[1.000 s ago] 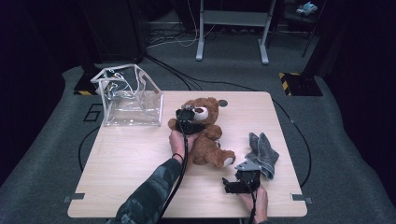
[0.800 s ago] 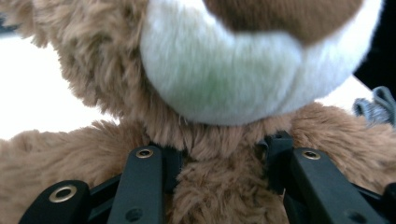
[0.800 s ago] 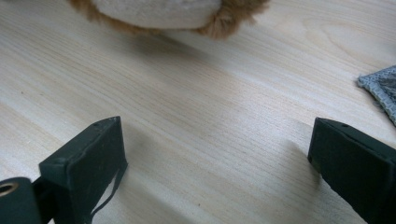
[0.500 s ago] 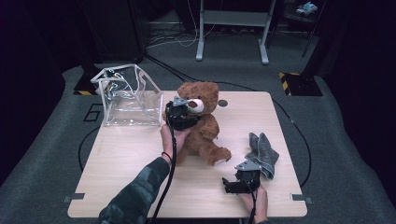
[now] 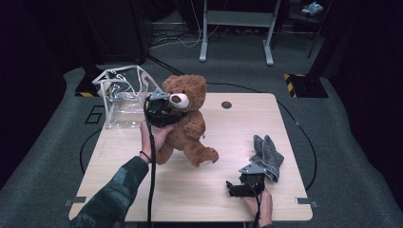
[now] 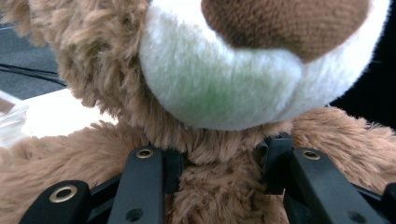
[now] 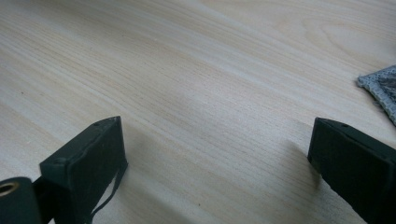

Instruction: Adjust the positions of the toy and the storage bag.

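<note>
A brown teddy bear [image 5: 189,124] with a white muzzle hangs above the wooden table [image 5: 223,137], lifted by its neck. My left gripper [image 5: 164,113] is shut on the bear's neck, just under the muzzle [image 6: 233,79]; in the left gripper view both black jaws press into the fur [image 6: 219,186]. My right gripper [image 5: 236,186] rests low on the table near the front right, jaws wide open with bare wood [image 7: 210,116] between them. A grey cloth [image 5: 266,153] lies just behind it, and its corner [image 7: 380,88] shows at the right edge of the right gripper view.
A clear plastic bag [image 5: 121,97] with white handles stands open at the table's back left corner, close to the lifted bear. A small round hole [image 5: 226,104] sits in the tabletop at the back. Dark floor with cables and a stand's legs [image 5: 235,42] lies beyond.
My left gripper has lifted the bear up and toward the back left, nearer the clear bag; the bear now hangs upright. The right gripper has stayed put.
</note>
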A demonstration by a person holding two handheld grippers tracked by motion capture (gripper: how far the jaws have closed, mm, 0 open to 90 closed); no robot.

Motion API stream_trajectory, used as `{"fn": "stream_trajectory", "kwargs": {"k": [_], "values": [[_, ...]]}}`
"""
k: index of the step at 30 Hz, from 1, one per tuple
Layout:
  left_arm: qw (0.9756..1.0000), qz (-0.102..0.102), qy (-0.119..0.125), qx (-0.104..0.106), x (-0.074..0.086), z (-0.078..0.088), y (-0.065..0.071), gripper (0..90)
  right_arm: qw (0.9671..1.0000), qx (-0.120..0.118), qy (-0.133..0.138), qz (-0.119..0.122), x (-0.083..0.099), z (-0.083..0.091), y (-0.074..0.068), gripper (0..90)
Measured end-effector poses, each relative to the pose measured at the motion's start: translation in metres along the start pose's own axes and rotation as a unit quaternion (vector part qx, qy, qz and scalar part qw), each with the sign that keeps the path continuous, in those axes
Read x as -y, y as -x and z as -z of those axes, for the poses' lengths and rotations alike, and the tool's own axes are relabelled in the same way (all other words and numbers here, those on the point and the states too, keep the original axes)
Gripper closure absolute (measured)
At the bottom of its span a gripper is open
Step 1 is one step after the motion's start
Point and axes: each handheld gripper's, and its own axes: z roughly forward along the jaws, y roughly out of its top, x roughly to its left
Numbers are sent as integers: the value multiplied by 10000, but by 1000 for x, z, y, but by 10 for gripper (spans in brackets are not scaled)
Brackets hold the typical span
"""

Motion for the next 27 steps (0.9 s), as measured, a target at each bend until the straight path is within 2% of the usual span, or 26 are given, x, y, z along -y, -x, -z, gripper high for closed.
{"fn": "stream_trajectory", "kwargs": {"k": [6,9,11,13,20,22,27], "values": [[9997,28,-231,-98,3,22,-17,616,10000,-12,4,-16,0,0,0,33],[9992,46,-382,-124,8,37,-29,616,10000,-4,-11,-25,0,0,0,33],[9988,79,-450,-173,12,45,-37,615,10000,18,-1,-35,0,0,-1,34],[9985,201,-462,-233,18,54,-45,615,10000,-12,11,-34,0,0,-1,35],[9952,443,-725,-490,40,87,-76,616,10000,-6,-2,-1,0,0,0,35],[9942,534,-751,-552,46,93,-83,616,10000,-6,3,4,0,0,0,35],[9912,596,-1003,-630,59,106,-99,615,10000,-1,3,-1,0,0,0,35]]}}
